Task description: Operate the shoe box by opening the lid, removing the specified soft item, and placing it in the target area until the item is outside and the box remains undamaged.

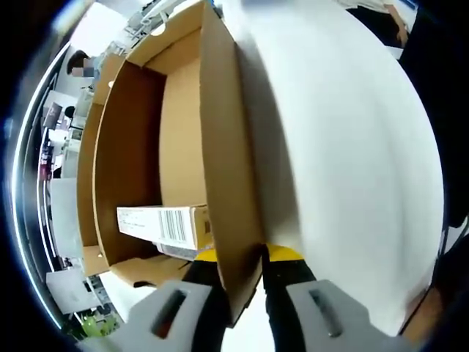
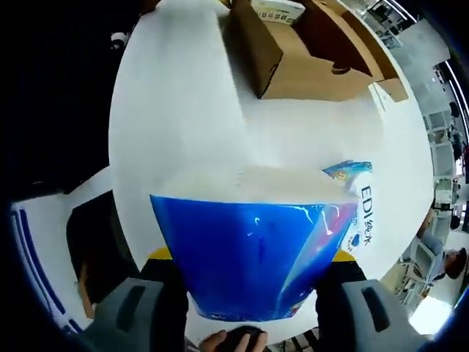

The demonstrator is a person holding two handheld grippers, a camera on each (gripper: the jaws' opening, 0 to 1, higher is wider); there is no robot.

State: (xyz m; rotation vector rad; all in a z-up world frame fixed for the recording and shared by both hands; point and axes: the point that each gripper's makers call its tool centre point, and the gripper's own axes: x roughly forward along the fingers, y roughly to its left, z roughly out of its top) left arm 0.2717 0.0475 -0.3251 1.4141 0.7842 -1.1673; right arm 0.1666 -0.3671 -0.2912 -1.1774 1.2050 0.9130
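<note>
In the left gripper view, the left gripper [image 1: 245, 293] is seen with its jaws clamped on one cardboard wall of the shoe box [image 1: 220, 147], which rises straight ahead between them; a small labelled carton [image 1: 165, 224] lies inside, just left of the jaws. In the right gripper view, the blue soft pack [image 2: 253, 249] is held crosswise between the jaws of the right gripper [image 2: 249, 308], above the white tabletop [image 2: 183, 110], well clear of the box ahead. Lowering is judged next.
</note>
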